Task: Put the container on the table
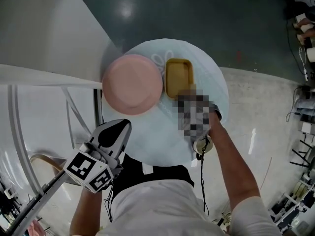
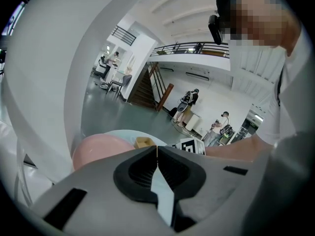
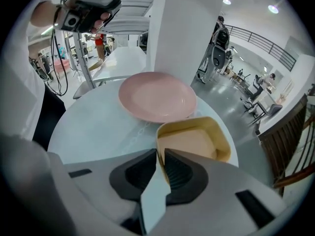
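A yellow rectangular container point(image 1: 178, 76) point(image 3: 197, 139), open and empty, is at the far side of the round pale table point(image 1: 157, 132), right beside a pink plate point(image 1: 132, 84). My right gripper point(image 3: 160, 154) is shut on the container's near rim; in the head view a mosaic patch covers most of it. I cannot tell whether the container's base touches the tabletop point(image 3: 98, 127). My left gripper point(image 1: 123, 128) point(image 2: 157, 151) hangs off the table's near left edge, jaws closed together with nothing between them. The pink plate point(image 3: 156, 96) point(image 2: 96, 149) is empty.
A white curved wall and railing point(image 1: 44, 77) stand close on the left of the table. Grey floor point(image 1: 197, 18) lies beyond it. Desks and cables point(image 1: 305, 43) fill the right edge. People point(image 2: 189, 102) stand far off in the hall.
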Demonstrator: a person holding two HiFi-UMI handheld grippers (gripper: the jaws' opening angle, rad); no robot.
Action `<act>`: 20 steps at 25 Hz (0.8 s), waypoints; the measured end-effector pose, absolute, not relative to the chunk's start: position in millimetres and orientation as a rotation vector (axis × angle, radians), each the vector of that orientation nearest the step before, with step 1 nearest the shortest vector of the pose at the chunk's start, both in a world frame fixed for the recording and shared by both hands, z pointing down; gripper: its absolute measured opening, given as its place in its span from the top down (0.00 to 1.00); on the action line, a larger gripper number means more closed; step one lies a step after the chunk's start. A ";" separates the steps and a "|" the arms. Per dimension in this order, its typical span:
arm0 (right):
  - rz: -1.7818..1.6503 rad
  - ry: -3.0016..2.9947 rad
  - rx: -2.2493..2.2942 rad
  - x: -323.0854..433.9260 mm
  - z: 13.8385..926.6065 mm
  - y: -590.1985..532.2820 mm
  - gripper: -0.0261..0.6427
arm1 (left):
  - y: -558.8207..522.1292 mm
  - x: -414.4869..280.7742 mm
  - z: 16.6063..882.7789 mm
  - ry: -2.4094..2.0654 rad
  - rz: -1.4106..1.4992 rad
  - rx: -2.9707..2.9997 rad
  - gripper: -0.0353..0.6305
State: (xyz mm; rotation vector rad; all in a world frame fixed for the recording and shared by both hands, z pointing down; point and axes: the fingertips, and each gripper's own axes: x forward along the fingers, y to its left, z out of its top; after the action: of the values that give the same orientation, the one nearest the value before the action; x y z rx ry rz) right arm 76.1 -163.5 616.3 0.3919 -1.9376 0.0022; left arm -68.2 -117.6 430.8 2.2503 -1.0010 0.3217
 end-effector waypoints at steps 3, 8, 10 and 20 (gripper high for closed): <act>0.037 -1.972 0.470 77.8 599.6 -166.6 0.89 | -116.9 -68.1 425.6 -0.984 0.315 2.275 0.91; 0.149 -2.050 0.594 81.4 563.6 -164.2 0.85 | -114.4 -63.3 408.8 -0.941 0.304 2.324 0.91; 0.173 -2.080 0.652 81.9 543.8 -163.3 0.84 | -114.2 -62.0 399.7 -0.924 0.299 2.346 0.91; 0.362 -2.294 1.004 77.2 422.4 -150.4 0.84 | -112.1 -63.1 344.7 -0.826 0.253 2.495 0.91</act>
State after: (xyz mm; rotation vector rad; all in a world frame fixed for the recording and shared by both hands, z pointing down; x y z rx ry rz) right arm 77.2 -150.4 422.4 1.0039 -2.2943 0.3625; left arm -63.1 -112.1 344.7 2.4948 -0.8263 0.2535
